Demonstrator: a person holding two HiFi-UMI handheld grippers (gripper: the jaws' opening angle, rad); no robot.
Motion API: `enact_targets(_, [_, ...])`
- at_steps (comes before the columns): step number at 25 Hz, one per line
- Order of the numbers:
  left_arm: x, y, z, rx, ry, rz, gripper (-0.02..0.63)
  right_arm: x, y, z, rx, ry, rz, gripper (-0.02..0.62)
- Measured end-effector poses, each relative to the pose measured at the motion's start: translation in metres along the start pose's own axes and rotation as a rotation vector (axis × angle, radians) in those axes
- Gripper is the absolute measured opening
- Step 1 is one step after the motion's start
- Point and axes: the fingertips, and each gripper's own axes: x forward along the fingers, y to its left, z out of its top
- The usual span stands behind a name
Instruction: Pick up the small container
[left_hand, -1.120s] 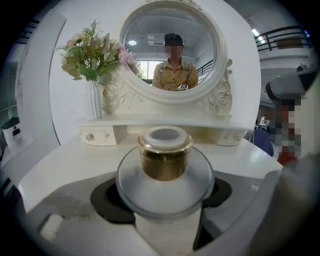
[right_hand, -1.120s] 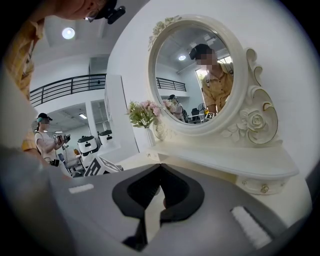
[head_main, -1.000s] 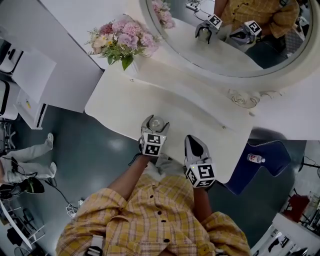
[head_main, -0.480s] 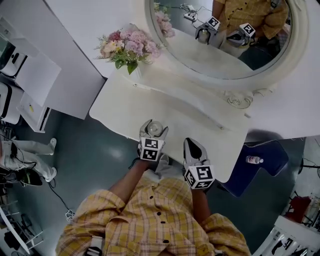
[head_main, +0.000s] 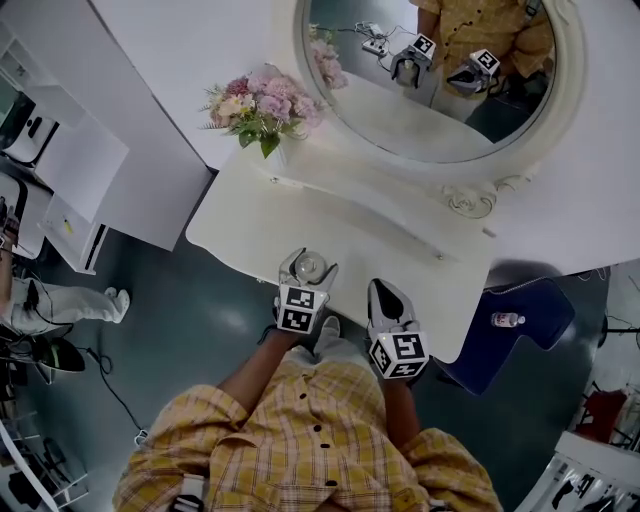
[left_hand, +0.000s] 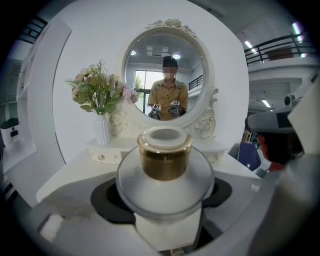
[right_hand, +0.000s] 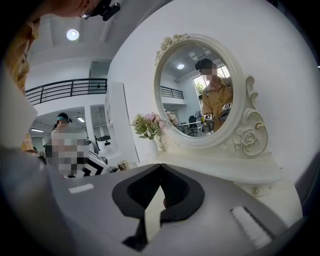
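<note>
Small container clamped in the left gripper at the table's front edge.
The small container (left_hand: 165, 165), frosted glass with a gold lid, sits between the left gripper's (head_main: 308, 266) jaws over the white dressing table (head_main: 250, 215). Just beside it, the right gripper (right_hand: 159, 169) has its jaw tips together, empty. Flowers (head_main: 262, 105) and an oval mirror (head_main: 420, 100) stand at the back.

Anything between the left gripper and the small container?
Nothing visible. The small container already sits between the left gripper jaws, with the pads against both sides of its body, at the white table front edge.
</note>
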Motion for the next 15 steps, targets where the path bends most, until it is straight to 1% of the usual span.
enact_targets(7, [-0.023,-0.005,0.010,0.015,-0.024,-0.036,0.341,-0.013,0.010,0.009,-0.011,-0.019,-0.017,0.003])
enact_targets(15, [-0.048,-0.006,0.019,0.020,-0.064,-0.030,0.341,-0.025,0.019,0.016,-0.019,-0.036,-0.031,0.003])
